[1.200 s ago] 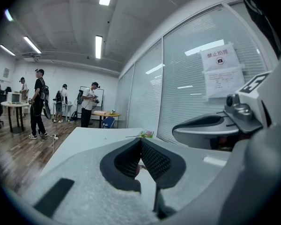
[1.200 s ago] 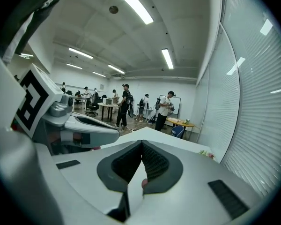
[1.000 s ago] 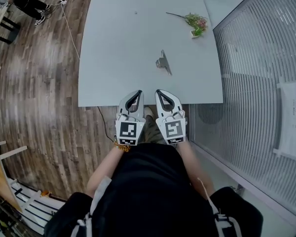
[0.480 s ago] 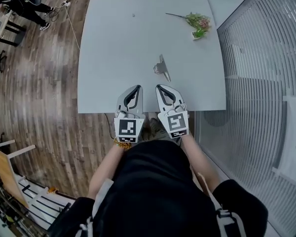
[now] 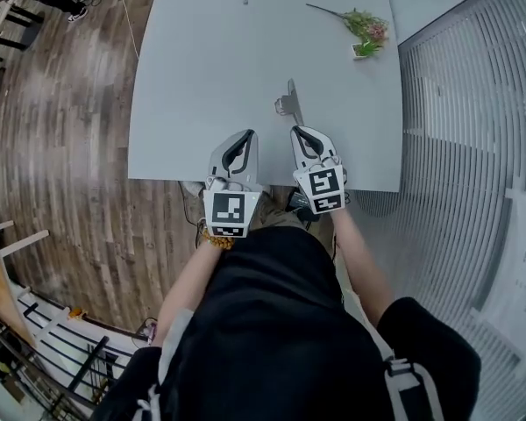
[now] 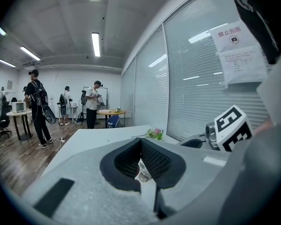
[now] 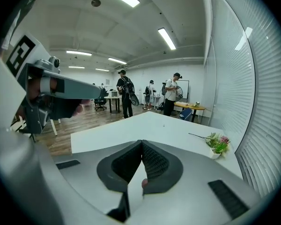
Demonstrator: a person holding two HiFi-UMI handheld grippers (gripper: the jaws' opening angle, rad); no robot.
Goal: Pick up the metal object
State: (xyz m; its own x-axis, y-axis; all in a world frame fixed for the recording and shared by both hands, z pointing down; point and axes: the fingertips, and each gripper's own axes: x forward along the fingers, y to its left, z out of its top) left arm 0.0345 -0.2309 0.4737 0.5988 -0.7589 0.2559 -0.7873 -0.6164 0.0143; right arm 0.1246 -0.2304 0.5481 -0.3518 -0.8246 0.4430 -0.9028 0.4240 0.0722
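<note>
Metal object [image 5: 287,105] lies on the pale grey table [image 5: 193,68], in the near half, towards the right side and well apart from the flower sprig [image 5: 366,30] at the far right corner. It rests just ahead of both tools, a little nearer the right one.

Tool state:
- Left gripper [image 5: 246,135]: tips together, nothing between them. In its own view the object shows only through the hollow behind the tips, out on the table beyond.
- Right gripper [image 5: 297,131]: tips together, nothing held. Only bare table shows through its hollow.
- Both hover over the near table edge. Neither touches the object.

Object form, as far as the head view shows: 1 long thin strip with a shorter bent piece on its left side. Whether that piece stands clear of the surface I cannot tell for sure.

Handling, my judgement:
- Stiff, will not give under the pads.
- Probably light, being thin sheet.
- Smooth metal on a smooth top, so likely to skate away if nudged sideways.
- The flat strip offers little edge to pinch. The bent piece looks the better hold, taken across its thickness.
- 1 gripper must first open. The right is closer.
</note>
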